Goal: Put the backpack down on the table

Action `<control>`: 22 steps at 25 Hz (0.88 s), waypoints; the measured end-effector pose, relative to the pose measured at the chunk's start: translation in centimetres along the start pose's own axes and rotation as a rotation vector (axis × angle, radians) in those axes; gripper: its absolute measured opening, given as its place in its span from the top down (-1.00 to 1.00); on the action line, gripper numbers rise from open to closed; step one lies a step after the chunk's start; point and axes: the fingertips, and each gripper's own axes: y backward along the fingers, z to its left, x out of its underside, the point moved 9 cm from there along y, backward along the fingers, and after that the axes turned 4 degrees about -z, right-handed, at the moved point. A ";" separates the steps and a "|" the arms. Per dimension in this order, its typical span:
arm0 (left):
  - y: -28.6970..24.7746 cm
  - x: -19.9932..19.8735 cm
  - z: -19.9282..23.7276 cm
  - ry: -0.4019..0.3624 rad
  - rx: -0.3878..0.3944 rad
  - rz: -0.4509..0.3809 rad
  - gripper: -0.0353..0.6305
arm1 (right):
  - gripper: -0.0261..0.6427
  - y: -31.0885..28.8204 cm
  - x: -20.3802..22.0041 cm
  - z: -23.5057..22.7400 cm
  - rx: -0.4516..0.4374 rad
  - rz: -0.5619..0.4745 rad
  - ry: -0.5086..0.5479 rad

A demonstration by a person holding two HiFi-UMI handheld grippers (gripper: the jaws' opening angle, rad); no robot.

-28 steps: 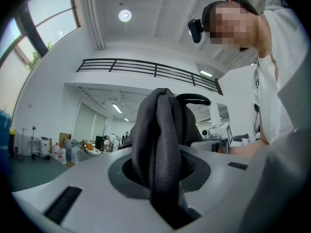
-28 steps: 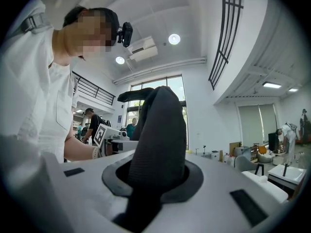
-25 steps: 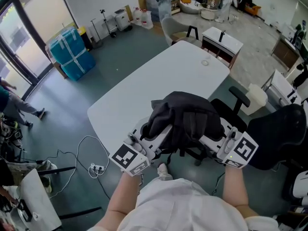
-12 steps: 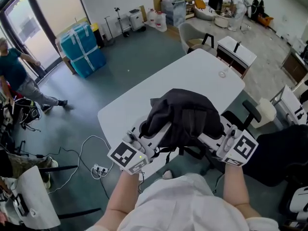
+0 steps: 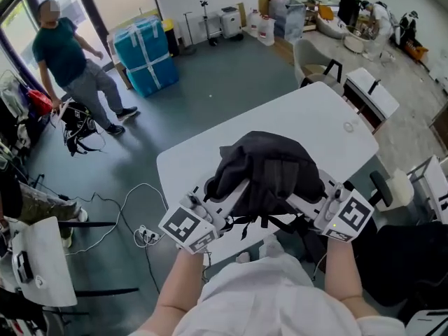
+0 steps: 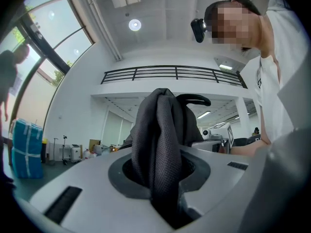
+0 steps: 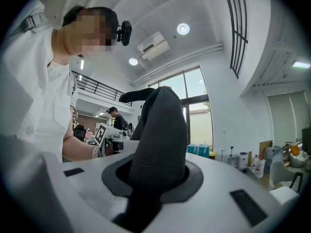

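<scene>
A black backpack [image 5: 269, 173] hangs in the air between both grippers, over the near end of the white table [image 5: 231, 152]. My left gripper [image 5: 225, 205] is shut on a fold of its black mesh fabric [image 6: 160, 144], which fills the gap between the jaws in the left gripper view. On the bag's other side, my right gripper [image 5: 308, 203] is shut on a thick black fabric strap [image 7: 158, 144]. Both grippers point level, toward each other. The bag hides the fingertips in the head view.
A person in a teal shirt [image 5: 73, 68] walks at the far left near a black bag [image 5: 80, 128]. Cables and a power strip [image 5: 143, 235] lie on the floor left of the table. Blue wrapped boxes [image 5: 145, 44], a chair [image 5: 315, 54] and a small desk [image 5: 371, 93] stand beyond.
Both grippers have carried the backpack sideways from the table's right side to over its near end, with the grip unchanged. The person at the left has walked further into view.
</scene>
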 end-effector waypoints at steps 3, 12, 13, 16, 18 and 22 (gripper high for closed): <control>-0.3 0.2 1.2 -0.003 -0.059 0.004 0.57 | 0.61 -1.4 0.5 -2.0 -0.058 -0.001 -0.012; -1.6 2.5 5.2 0.009 -0.213 -0.006 0.57 | 0.61 -5.3 3.3 -8.3 -0.202 0.017 -0.040; -1.6 2.9 5.7 0.011 -0.232 -0.005 0.57 | 0.61 -5.9 3.8 -8.8 -0.218 0.019 -0.044; -1.3 3.6 7.1 0.015 -0.287 0.005 0.57 | 0.60 -7.8 5.1 -10.2 -0.268 0.024 -0.066; -1.2 4.2 8.2 0.023 -0.320 0.012 0.57 | 0.60 -9.0 5.9 -11.1 -0.293 0.031 -0.082; -0.8 5.3 10.3 0.036 -0.374 0.021 0.57 | 0.60 -11.4 7.5 -12.7 -0.329 0.047 -0.104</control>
